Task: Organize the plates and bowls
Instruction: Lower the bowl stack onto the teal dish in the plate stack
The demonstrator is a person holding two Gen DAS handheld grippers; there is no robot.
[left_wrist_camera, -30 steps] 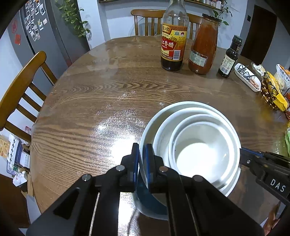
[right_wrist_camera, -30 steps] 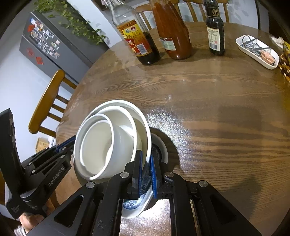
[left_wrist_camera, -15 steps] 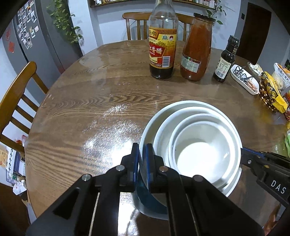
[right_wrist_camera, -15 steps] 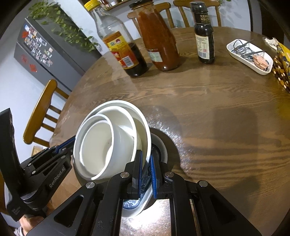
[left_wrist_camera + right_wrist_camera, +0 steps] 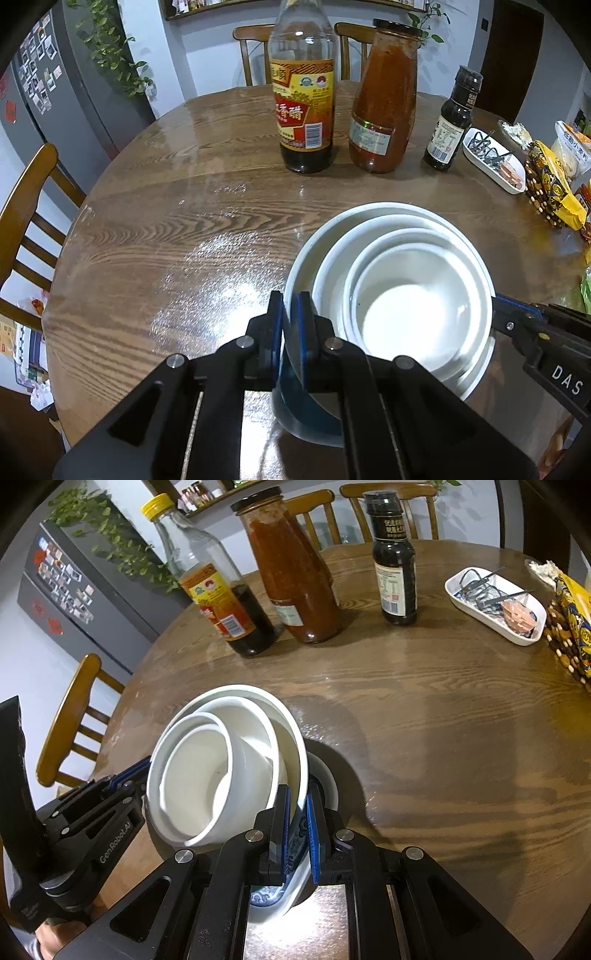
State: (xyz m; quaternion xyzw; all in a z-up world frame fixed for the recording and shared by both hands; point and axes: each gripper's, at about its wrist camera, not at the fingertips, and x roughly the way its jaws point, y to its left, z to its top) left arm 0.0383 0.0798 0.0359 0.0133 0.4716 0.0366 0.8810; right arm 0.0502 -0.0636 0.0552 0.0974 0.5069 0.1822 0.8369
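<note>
Stacking looks done — white bowls [image 5: 406, 314] nested, both grippers, left [image 5: 290, 332] & right [image 5: 297, 827], pinching opposite rims, stack held over the table [image 5: 177, 236] near its front edge — only the set-down seems left.

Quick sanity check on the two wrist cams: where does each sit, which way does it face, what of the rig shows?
Left wrist: on the left tool, angled down across the round table at the nested white bowls; own fingers clamp the outer rim, right tool enters at right.
Right wrist: on the right tool, same downward slant; own fingers clamp the opposite rim, left tool at left, a hand below.
Shared: bowls, vinegar bottle, sauce jar.
</note>
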